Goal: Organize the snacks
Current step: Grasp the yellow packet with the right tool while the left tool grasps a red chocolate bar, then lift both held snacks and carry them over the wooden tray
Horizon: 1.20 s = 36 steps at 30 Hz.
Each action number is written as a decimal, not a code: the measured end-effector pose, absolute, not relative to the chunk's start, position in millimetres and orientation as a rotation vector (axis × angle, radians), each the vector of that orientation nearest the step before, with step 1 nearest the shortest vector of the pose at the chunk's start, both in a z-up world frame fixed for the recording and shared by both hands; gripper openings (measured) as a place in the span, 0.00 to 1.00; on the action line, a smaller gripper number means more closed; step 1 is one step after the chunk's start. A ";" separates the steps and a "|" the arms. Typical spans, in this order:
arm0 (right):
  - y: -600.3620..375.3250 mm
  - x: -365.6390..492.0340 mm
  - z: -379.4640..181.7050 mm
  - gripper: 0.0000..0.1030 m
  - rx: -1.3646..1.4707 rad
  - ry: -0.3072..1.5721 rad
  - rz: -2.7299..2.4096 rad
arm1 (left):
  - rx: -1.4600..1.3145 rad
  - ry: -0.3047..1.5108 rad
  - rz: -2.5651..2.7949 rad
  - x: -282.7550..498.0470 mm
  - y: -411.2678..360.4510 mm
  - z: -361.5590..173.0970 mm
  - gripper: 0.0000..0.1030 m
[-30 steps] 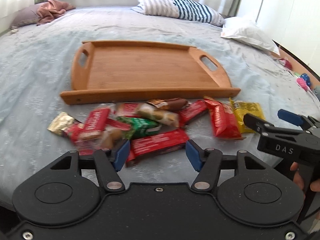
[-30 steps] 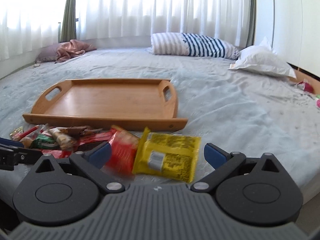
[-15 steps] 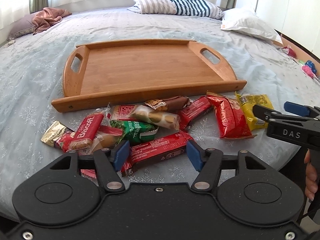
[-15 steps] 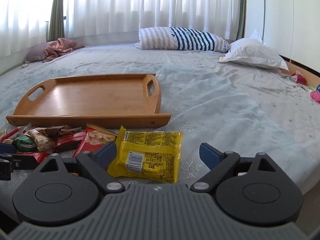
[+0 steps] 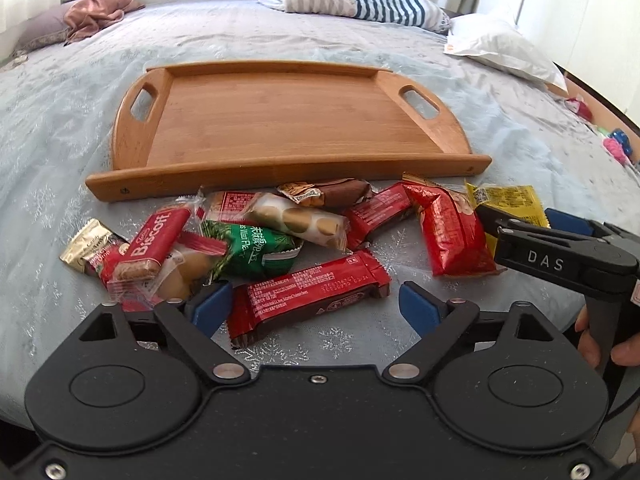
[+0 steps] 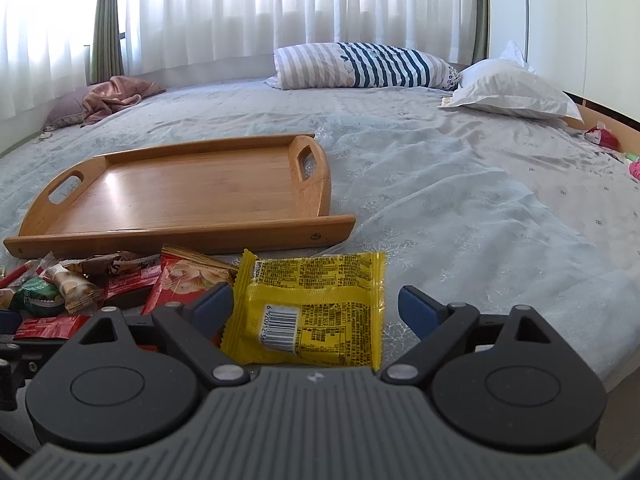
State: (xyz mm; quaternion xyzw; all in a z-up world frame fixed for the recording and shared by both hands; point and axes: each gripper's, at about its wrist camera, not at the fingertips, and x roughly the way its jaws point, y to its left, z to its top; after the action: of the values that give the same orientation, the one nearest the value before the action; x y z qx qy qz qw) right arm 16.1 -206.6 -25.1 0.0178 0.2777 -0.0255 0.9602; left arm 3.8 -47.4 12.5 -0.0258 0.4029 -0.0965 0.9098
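Observation:
An empty wooden tray (image 5: 280, 120) (image 6: 192, 196) lies on the bed. Several wrapped snacks lie in a heap in front of its near rim. My left gripper (image 5: 314, 306) is open, its blue pads either side of a long red bar (image 5: 308, 292). My right gripper (image 6: 316, 306) is open over a yellow packet (image 6: 316, 304) (image 5: 508, 200), and it shows in the left wrist view (image 5: 560, 256) at the right. A red bag (image 5: 452, 232) (image 6: 188, 276), a green pack (image 5: 252, 248) and a red Biscoff pack (image 5: 152, 240) lie among the snacks.
The bed has a pale blue cover (image 6: 460, 200). A striped pillow (image 6: 360, 66) and a white pillow (image 6: 508, 92) lie at the far side, and a pink cloth (image 6: 116, 94) at the far left. The bed's near edge runs just under both grippers.
Both grippers have moved in lower and closer over the snacks. The long red bar and the yellow packet now sit between their open pads. The snacks have not moved.

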 end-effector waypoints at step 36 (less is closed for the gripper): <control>-204.5 14.0 -16.6 0.62 0.093 0.535 -0.038 | 0.010 0.729 -0.224 -11.4 -59.4 40.9 0.64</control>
State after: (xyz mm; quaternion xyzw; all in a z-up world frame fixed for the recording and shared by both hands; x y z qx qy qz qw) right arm 14.0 -204.5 -16.6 0.0458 0.2643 -0.0189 0.9632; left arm -11.4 -59.4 40.9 0.0047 0.3556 -0.1091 0.9283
